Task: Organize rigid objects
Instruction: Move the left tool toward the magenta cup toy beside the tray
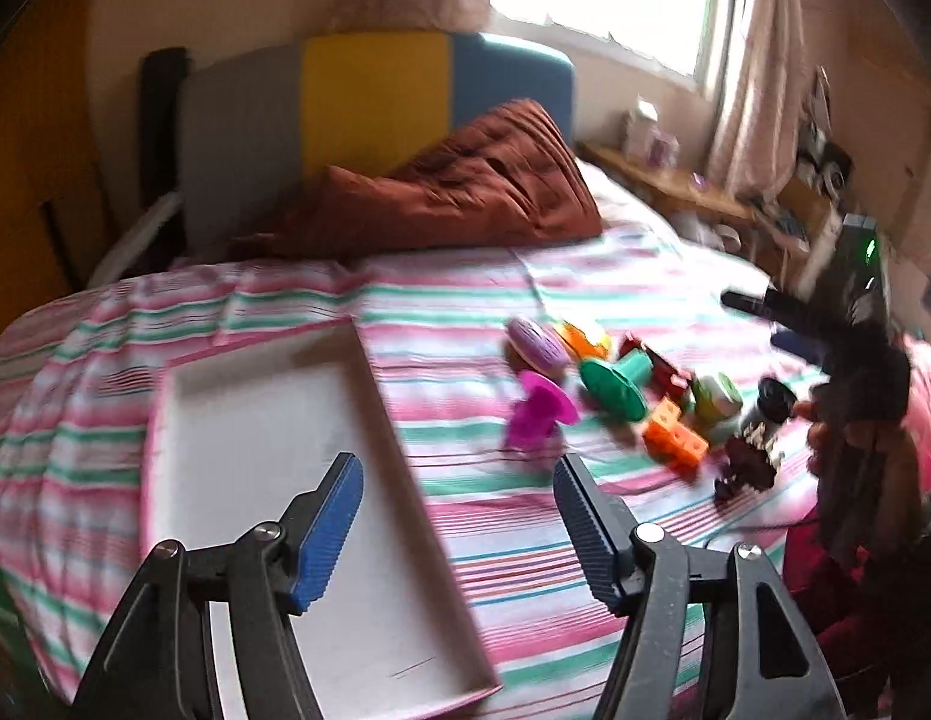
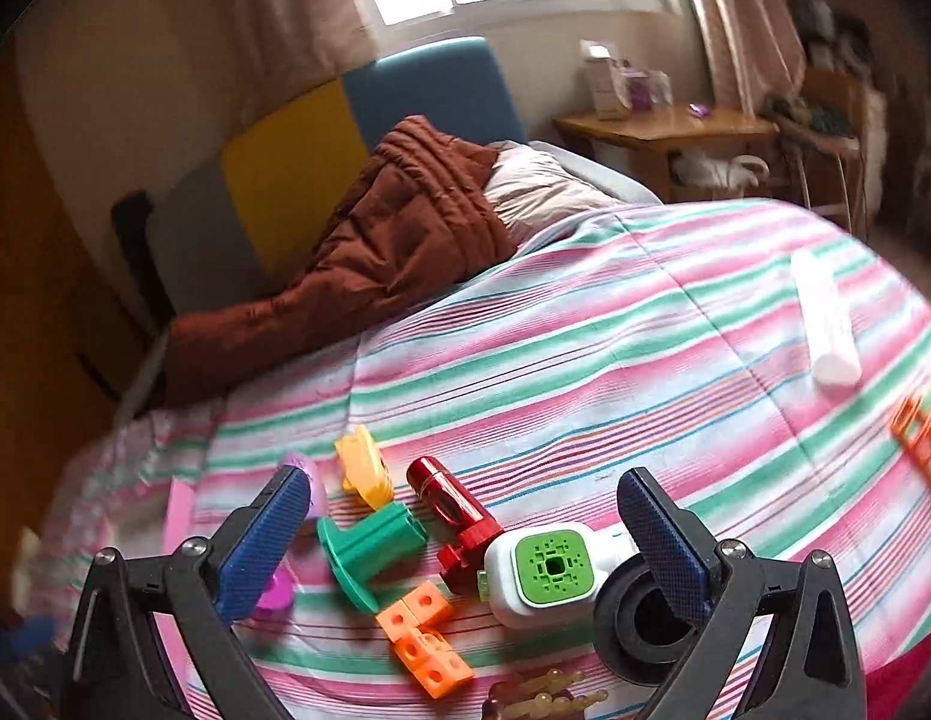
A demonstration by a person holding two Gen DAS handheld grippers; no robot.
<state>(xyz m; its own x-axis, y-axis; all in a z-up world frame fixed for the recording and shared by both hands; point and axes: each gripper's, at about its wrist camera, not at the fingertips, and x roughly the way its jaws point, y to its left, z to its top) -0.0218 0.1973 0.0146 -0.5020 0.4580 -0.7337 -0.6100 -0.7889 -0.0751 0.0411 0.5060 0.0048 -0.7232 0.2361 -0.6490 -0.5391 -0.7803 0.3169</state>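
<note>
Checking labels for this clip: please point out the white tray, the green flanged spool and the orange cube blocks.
white tray (image 1: pixel 255 420): left wrist view, on its bare inner floor.
green flanged spool (image 2: pixel 375 546): right wrist view, on its ribbed barrel beside the flange.
orange cube blocks (image 2: pixel 426 639): right wrist view, near the cluster's middle.

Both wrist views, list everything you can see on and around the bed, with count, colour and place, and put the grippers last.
tray: one, white, empty, left side of the bed
striped cover: one, pink, green and white, over the bed
quilt: one, brown, bunched at the headboard
headboard: one, grey, yellow and blue panels
toy pile: right of the tray, including green spool, orange cubes, red cylinder, yellow piece, white and green gadget, black ring, magenta spool
white roll: one, far right of the bed
side table: one, wooden, by the window
left gripper: open, over the tray's edge
right gripper: open, over the toys
</note>
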